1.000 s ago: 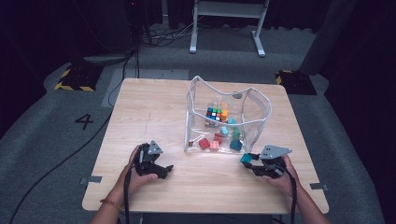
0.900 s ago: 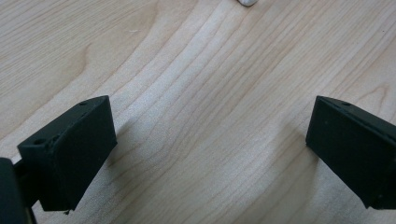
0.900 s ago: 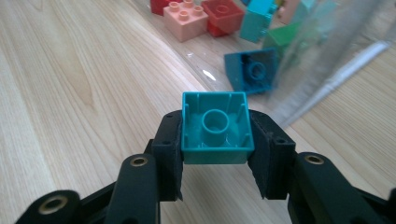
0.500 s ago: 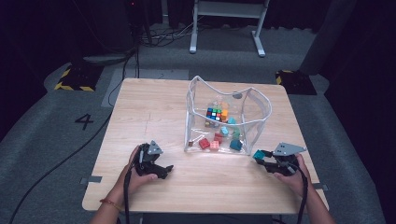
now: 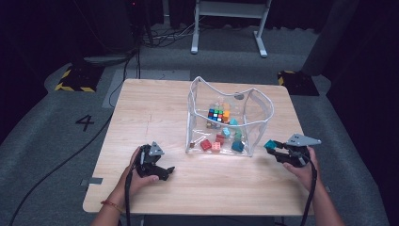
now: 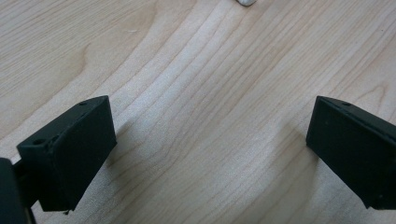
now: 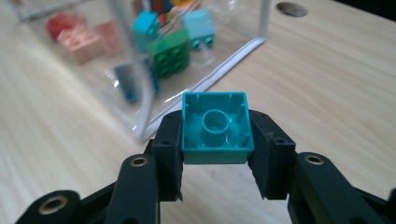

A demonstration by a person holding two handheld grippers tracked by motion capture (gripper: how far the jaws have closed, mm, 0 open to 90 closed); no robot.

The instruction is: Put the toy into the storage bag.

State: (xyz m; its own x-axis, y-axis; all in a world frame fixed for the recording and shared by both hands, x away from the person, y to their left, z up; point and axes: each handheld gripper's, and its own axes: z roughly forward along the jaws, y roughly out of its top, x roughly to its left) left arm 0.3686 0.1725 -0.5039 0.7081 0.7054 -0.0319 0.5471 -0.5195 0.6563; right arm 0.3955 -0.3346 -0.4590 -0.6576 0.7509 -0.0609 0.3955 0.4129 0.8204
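While dark grey carpet [image 5: 56, 141] marked with a white numeral 4 [image 5: 86, 122] spreads around it, a pale wooden table [image 5: 155, 108] stands at the middle of a dim room. Yellow-and-black hazard tape [image 5: 71, 81] marks a floor plate at far left, cables [image 5: 155, 37] trail across the floor behind, and a white metal stand [image 5: 229, 19] rises beyond the far edge. On the near left of the tabletop, the left gripper [image 5: 165, 172] rests low over bare wood grain in a person's hand, its jaws spread wide with nothing between them. At centre sits a clear plastic bag [image 5: 263, 101] with white edging, its mouth open upward, holding a multicoloured puzzle cube [image 5: 215, 114] and loose toy bricks [image 5: 221, 139] in red, pink, green and blue. Just right of the bag, near the table's right edge, the right gripper [image 5: 273, 149] is clamped on a teal brick [image 7: 215, 128], held just outside the bag's corner and above the wood. The brick's hollow underside faces the gripper's camera, one pad pressing each side. A round cable hole [image 7: 292, 8] pierces the tabletop past the bag.
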